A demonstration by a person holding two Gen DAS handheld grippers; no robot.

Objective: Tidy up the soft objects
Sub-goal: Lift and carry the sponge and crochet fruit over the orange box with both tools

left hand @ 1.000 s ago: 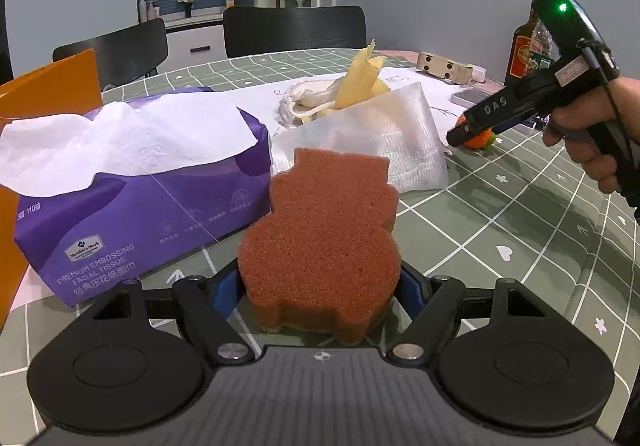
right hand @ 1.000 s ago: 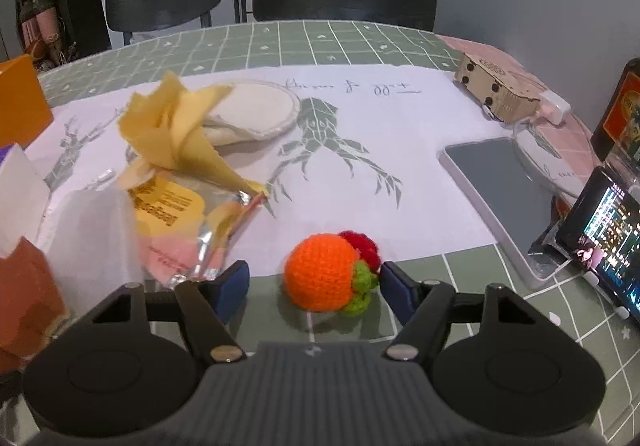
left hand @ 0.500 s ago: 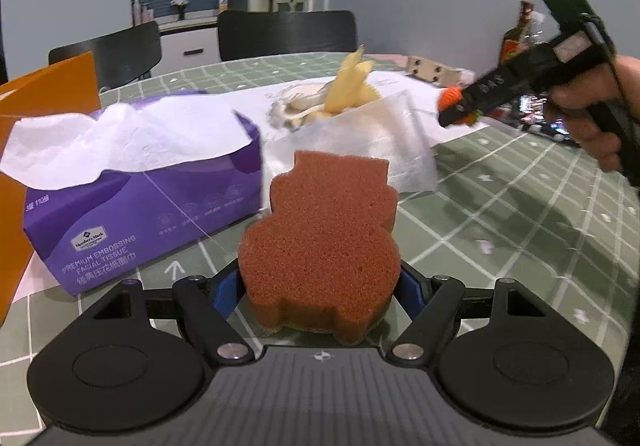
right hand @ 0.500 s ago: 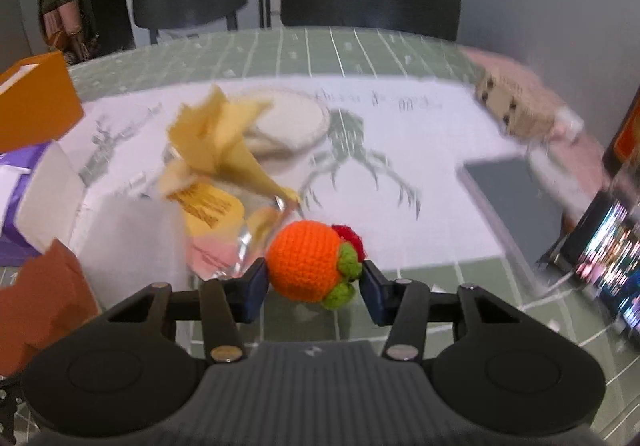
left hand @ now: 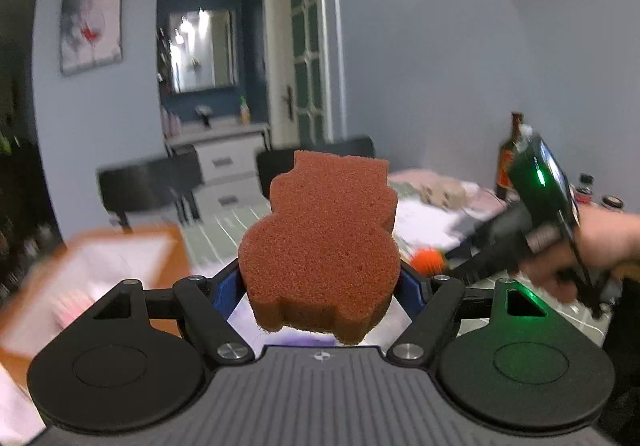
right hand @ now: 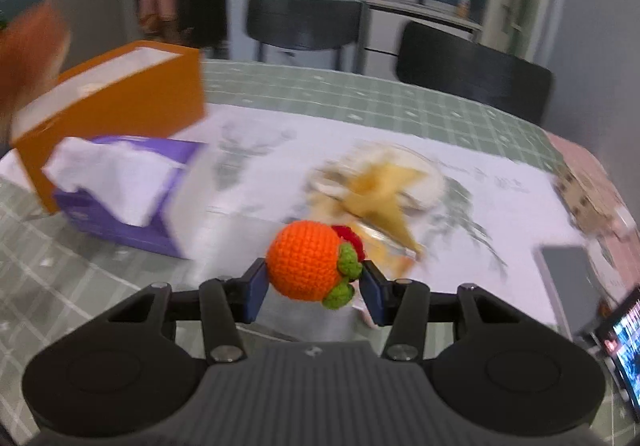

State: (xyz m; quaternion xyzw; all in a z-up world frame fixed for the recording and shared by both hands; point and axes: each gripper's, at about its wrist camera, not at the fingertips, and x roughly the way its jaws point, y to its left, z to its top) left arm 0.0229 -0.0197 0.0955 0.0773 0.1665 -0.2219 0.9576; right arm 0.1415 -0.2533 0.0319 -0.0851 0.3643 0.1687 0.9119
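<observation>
A brown bear-shaped sponge (left hand: 320, 246) is held up in the air, with my left gripper (left hand: 320, 290) shut on its lower half. In the right wrist view the same sponge is a brown blur (right hand: 32, 53) at the far left. My right gripper (right hand: 314, 286) is shut on an orange crochet fruit (right hand: 304, 266) with green leaves and a red bit, lifted off the table. The left wrist view shows that gripper (left hand: 540, 238) in a person's hand at the right, with the orange fruit (left hand: 428, 262) at its tip.
An open orange box (right hand: 120, 97) stands at the left, with a purple tissue box (right hand: 120, 205) in front of it. A yellow cloth (right hand: 380, 197) lies on packets mid-table. A tablet (right hand: 568, 278) and a lit phone (right hand: 624, 338) sit at the right. Dark chairs (right hand: 472, 77) line the far side.
My left gripper has risen with the sponge and now looks over the table into the room. My right gripper closed on the crochet fruit, lifted it and swung left towards the boxes.
</observation>
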